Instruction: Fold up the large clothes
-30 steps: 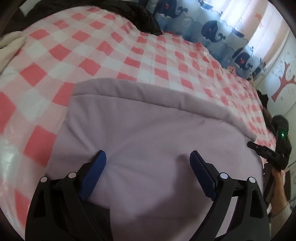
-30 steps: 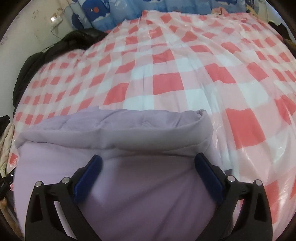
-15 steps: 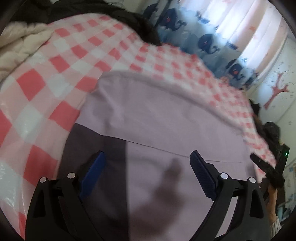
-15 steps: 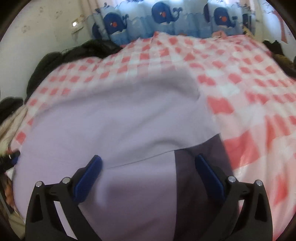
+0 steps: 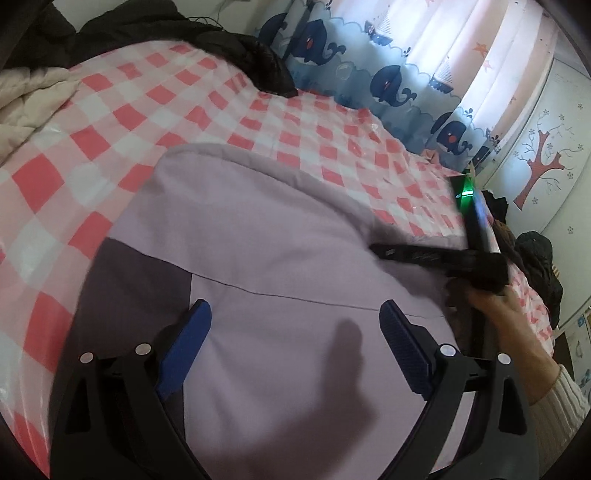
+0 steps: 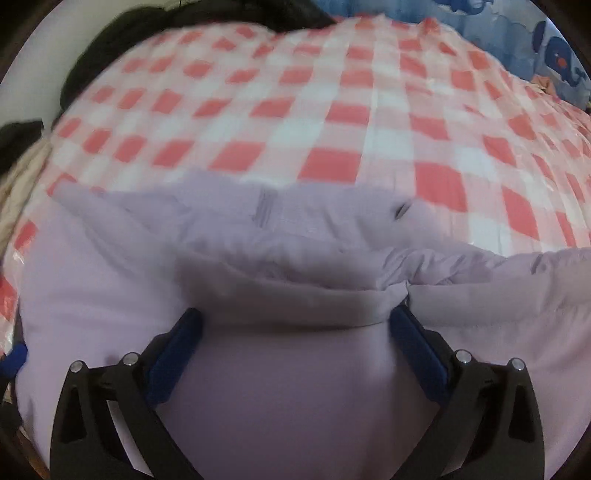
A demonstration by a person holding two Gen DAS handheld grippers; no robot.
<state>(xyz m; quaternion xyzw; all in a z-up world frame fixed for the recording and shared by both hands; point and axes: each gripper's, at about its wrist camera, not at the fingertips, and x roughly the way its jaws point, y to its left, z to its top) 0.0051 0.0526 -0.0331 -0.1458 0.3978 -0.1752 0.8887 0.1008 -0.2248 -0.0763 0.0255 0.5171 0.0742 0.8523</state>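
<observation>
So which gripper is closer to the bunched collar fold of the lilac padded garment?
Right gripper: its fingertips sit right at the fold. Left gripper hovers open over flat fabric.

blurred and cut-off parts

the right gripper smears with motion in the left wrist view; the lilac garment runs off the lower edge; the dark clothing at the top is blurred.

A large lilac garment lies spread across the bed. One darker purple panel shows near its edge.
</observation>
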